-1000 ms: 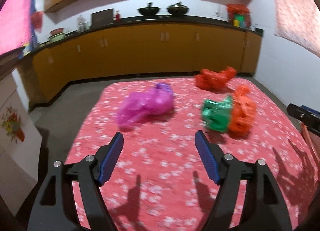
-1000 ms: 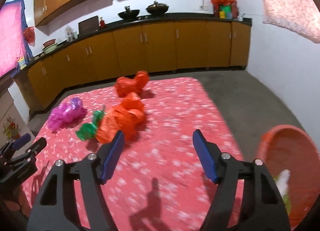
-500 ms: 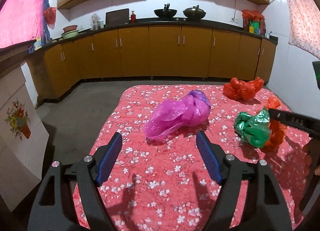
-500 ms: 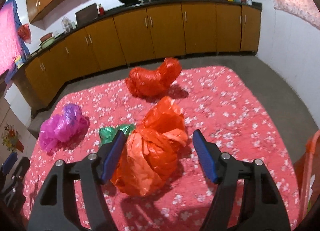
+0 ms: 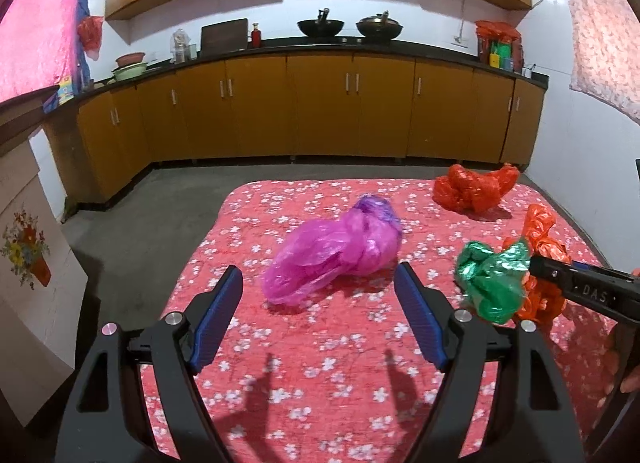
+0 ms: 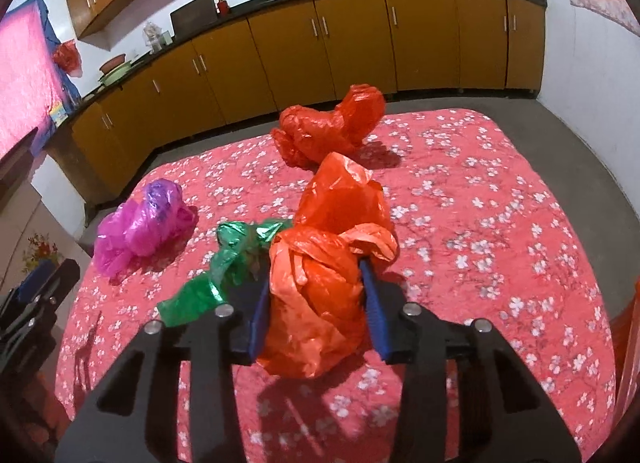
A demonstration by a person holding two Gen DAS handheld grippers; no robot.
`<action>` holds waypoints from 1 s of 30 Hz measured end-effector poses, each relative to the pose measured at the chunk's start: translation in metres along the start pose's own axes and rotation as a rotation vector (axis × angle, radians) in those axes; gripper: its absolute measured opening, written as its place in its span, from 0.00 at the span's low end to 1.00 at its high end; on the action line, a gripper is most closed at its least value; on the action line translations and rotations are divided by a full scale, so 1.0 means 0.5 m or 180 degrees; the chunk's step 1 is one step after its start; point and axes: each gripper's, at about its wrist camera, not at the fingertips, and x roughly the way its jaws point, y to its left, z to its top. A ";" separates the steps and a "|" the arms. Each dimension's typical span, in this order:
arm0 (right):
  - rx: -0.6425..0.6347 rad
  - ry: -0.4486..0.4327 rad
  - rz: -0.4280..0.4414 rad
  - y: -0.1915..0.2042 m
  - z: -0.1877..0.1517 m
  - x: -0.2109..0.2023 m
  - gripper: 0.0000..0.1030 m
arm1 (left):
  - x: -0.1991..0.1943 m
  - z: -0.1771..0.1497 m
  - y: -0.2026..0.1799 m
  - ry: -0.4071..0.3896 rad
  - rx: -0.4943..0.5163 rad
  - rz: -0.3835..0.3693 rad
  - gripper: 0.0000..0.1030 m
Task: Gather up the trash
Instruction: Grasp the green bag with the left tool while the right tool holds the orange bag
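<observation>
Several crumpled plastic bags lie on a red flowered cloth [image 6: 480, 223]. My right gripper [image 6: 315, 269] is closing, and its blue pads press both sides of an orange bag [image 6: 320, 295]. A green bag [image 6: 224, 263] lies against that orange bag on its left. Farther back sits a second orange-red bag [image 6: 324, 131]. In the left wrist view my left gripper [image 5: 319, 269] stands open above the cloth, with a pink bag [image 5: 332, 255] just beyond its fingertips and untouched. The green bag [image 5: 492, 283] and the held orange bag [image 5: 540, 239] show at the right.
An orange tub [image 6: 628, 343] shows at the right edge beside the cloth. Yellow-brown kitchen cabinets [image 5: 320, 111] with a dark counter and two woks run along the back wall. Grey floor lies between the cabinets and the cloth.
My right gripper swung left from the tub, came down over the orange bag and closed its pads on it. My left gripper drifted toward the pink bag and stayed open.
</observation>
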 end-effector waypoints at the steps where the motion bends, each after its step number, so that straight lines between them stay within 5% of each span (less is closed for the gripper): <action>1: 0.0023 -0.0013 -0.0013 -0.008 -0.002 -0.005 0.39 | -0.001 0.001 -0.006 0.0000 0.0007 -0.0025 0.75; 13: 0.0164 -0.0178 -0.0383 -0.125 -0.028 -0.079 0.38 | 0.035 0.020 -0.146 0.0169 0.0050 -0.0533 0.80; 25: 0.0230 -0.0191 -0.0442 -0.184 -0.055 -0.108 0.38 | 0.141 0.022 -0.249 0.0639 0.0313 -0.0389 0.80; 30: 0.0218 -0.0182 -0.0405 -0.183 -0.060 -0.113 0.38 | 0.174 0.019 -0.248 0.0846 0.0241 -0.0407 0.63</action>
